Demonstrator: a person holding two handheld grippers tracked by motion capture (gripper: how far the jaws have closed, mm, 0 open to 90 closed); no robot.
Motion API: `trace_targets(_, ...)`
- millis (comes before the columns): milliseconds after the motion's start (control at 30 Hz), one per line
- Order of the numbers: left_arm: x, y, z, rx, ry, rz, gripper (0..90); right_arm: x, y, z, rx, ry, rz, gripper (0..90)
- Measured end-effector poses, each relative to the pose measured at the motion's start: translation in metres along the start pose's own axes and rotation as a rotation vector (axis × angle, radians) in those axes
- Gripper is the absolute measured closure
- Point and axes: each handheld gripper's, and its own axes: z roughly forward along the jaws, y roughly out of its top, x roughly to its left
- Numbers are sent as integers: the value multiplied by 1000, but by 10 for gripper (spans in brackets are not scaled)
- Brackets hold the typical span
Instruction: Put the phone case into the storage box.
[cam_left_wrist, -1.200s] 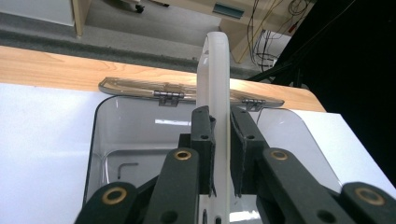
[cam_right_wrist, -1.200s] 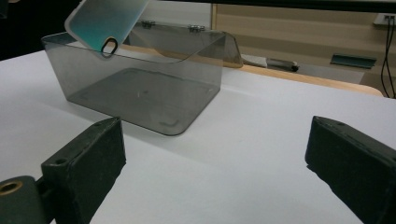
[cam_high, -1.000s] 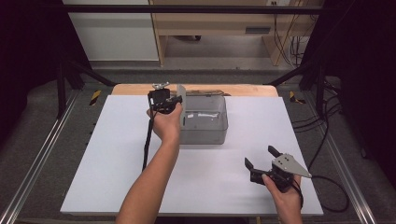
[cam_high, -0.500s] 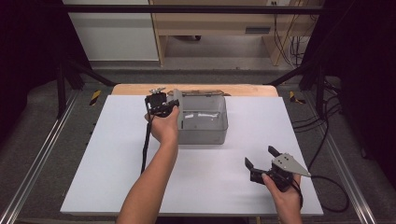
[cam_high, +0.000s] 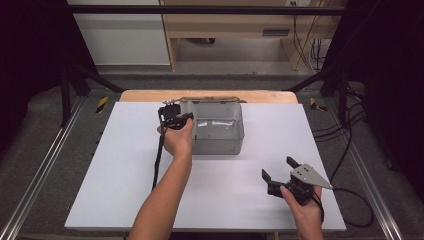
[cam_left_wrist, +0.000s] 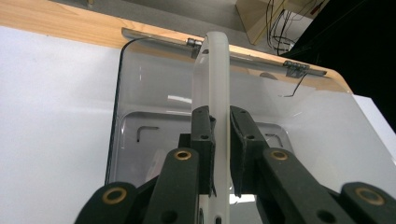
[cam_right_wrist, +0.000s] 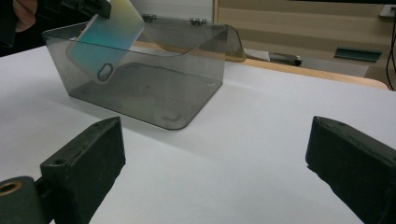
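We note a white table (cam_high: 125, 190) bearing a smoky clear box (cam_high: 220, 142) at upper centre, lid open. The left gripper (cam_left_wrist: 219, 154) clamps a translucent phone case (cam_left_wrist: 215, 84) over its left rim. The right gripper (cam_high: 281, 169), lower right, stands open, empty.

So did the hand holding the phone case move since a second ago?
Yes. The left gripper with the phone case has moved right and down, from the left wall of the grey box to over its open inside.
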Motion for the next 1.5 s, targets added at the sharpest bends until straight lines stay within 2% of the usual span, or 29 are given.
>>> trace_targets(233,1,-2,6,32,6,-19,811,0,-1,1,6,6,2,49)
trace_targets(433,4,-1,12,57,29,-29,808,0,-1,2,13,12,2,50)
trace_targets(633,6,3,16,77,64,-4,803,1,-2,4,25,18,0,49)
trace_targets(1100,9,4,22,110,82,23,794,3,-4,7,51,32,-6,50)
trace_targets(1200,9,4,22,116,100,39,789,4,-5,8,59,39,-9,50)
trace_targets(1433,12,4,23,140,116,37,780,5,-5,9,70,54,-8,51)
trace_targets(1500,12,5,24,152,134,56,771,6,-5,10,71,59,-9,51)
